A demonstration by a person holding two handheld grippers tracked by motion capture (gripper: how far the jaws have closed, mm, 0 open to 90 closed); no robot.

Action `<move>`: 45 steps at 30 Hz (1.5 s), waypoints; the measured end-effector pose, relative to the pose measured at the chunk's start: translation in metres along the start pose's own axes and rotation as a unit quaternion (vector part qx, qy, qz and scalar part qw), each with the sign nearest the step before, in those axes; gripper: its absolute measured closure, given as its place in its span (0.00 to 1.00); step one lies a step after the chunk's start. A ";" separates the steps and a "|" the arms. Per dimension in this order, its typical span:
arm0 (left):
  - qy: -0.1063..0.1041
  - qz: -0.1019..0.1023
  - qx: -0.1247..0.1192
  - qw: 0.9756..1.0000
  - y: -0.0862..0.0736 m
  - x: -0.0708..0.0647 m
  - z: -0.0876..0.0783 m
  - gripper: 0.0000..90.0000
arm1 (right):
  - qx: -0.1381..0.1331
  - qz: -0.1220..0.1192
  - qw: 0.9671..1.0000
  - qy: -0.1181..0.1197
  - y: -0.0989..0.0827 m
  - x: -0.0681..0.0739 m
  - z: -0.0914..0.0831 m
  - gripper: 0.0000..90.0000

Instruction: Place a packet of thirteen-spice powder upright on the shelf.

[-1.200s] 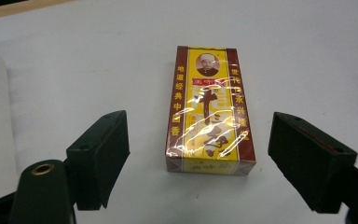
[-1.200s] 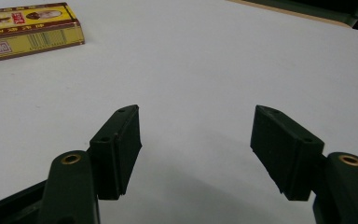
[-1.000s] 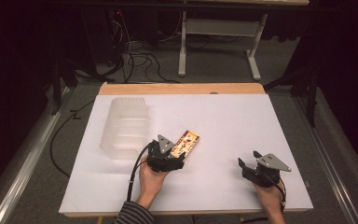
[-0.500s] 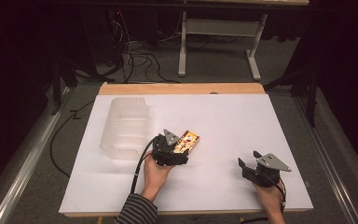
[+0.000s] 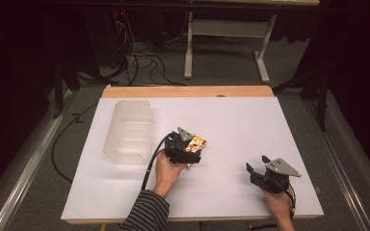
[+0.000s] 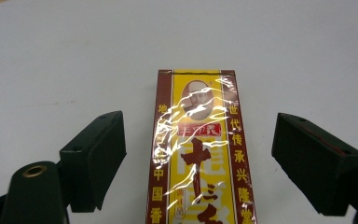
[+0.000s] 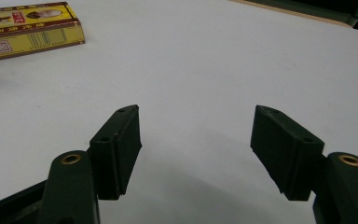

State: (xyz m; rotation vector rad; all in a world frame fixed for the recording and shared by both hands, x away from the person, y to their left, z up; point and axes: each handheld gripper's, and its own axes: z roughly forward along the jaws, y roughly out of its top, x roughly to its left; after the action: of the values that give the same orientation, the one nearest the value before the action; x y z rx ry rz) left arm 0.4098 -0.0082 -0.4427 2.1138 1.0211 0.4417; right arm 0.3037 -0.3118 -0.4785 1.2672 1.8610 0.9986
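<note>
- Right claw: nearest the person's edge of the white surface, held in the right hand. Jaws spread wide with nothing between them; in the right gripper view only bare surface lies between its pads.
- Left claw: farther in, held in the left hand. Jaws released, standing wide on either side of the yellow and brown box.
- Yellow and brown box: lies flat on the surface, lengthwise between the left claw's pads, a gap on each side, touching neither. Shiny film wrap, printed characters and a portrait on top. From the right claw, it sits well apart, ahead and to that view's left.
- Clear plastic container: beyond and beside the left claw, on its outer side, near but apart from it.
- Wooden edge: farthest, past the white cover.
</note>
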 end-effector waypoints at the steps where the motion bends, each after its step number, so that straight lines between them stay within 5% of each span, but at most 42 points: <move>1: -0.001 0.001 0.003 1.000 0.001 0.000 0.002 0.20 | 0.000 0.000 1.000 0.000 0.000 0.000 0.000 0.37; 10: 0.004 0.022 0.034 0.999 0.012 -0.003 0.023 0.19 | 0.000 -0.001 1.000 -0.001 0.000 0.000 0.000 0.37; 21: 0.005 0.003 0.049 0.999 0.018 0.000 0.039 0.20 | 0.002 0.001 1.000 0.000 0.000 0.000 0.000 0.37; 25: 0.010 0.013 0.061 0.998 0.019 -0.002 0.046 0.21 | 0.003 0.002 1.000 0.000 0.000 0.000 0.000 0.37; 36: 0.013 0.016 0.074 0.997 0.017 -0.005 0.054 0.29 | 0.000 0.001 1.000 -0.002 0.000 0.000 0.000 0.37; 45: 0.013 0.019 0.062 0.998 0.018 -0.007 0.048 0.36 | -0.002 0.001 1.000 -0.001 0.000 0.000 -0.001 0.37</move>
State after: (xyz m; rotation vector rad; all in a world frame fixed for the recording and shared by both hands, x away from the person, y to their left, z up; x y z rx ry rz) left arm 0.4424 -0.0436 -0.4619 2.2455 1.0495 0.4346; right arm 0.3031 -0.3121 -0.4784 1.2693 1.8554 1.0004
